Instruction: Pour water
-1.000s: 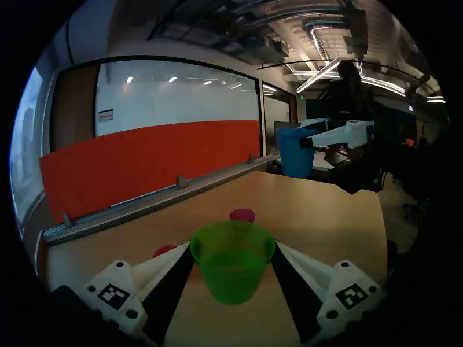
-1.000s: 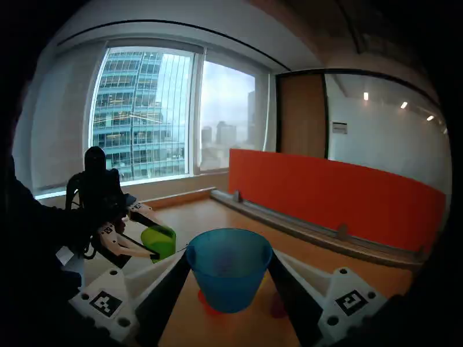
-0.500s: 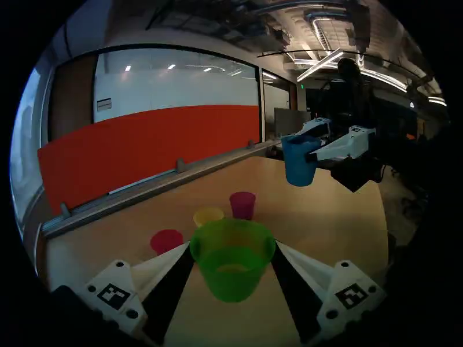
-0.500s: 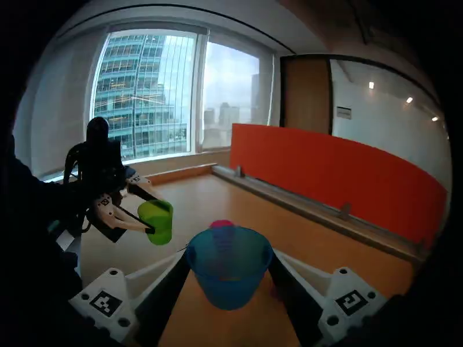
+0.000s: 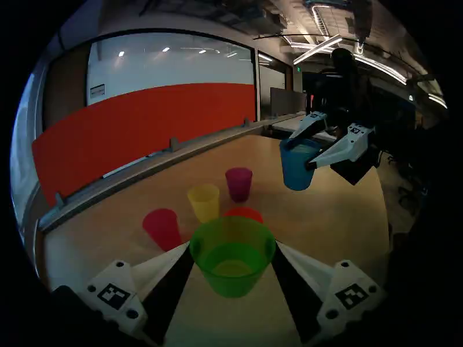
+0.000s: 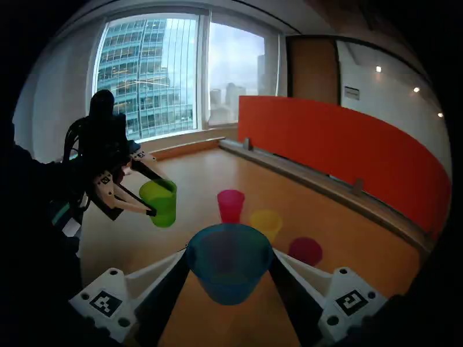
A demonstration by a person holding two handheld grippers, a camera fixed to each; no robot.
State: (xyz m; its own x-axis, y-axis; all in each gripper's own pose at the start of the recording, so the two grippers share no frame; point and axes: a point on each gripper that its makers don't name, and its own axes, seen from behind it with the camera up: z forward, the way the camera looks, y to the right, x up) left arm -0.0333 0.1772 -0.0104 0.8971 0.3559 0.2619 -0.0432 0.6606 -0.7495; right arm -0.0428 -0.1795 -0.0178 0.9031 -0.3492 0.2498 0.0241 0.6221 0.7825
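Observation:
My left gripper (image 5: 232, 263) is shut on a translucent green cup (image 5: 232, 260) with a little liquid at its bottom, held upright above the wooden table (image 5: 324, 214). In the right gripper view that green cup (image 6: 160, 201) hangs at the left between the left gripper's fingers. My right gripper (image 6: 229, 269) is shut on a blue cup (image 6: 228, 267), held upright; the left gripper view shows this blue cup (image 5: 296, 163) at the upper right. Below stand a red cup (image 5: 161, 228), a yellow cup (image 5: 204, 202), a magenta cup (image 5: 238, 183) and another red cup (image 5: 243, 214).
An orange partition (image 5: 139, 124) on a metal rail runs along the table's far edge. Large windows (image 6: 173, 75) face city buildings. In the right gripper view the cups on the table are a pink cup (image 6: 230, 205), a yellow cup (image 6: 266, 224) and a magenta cup (image 6: 305, 250).
Both views have tilted downward, bringing the cups on the table into sight. The blue cup has dropped lower and come nearer in the left gripper view. Both grips are unchanged.

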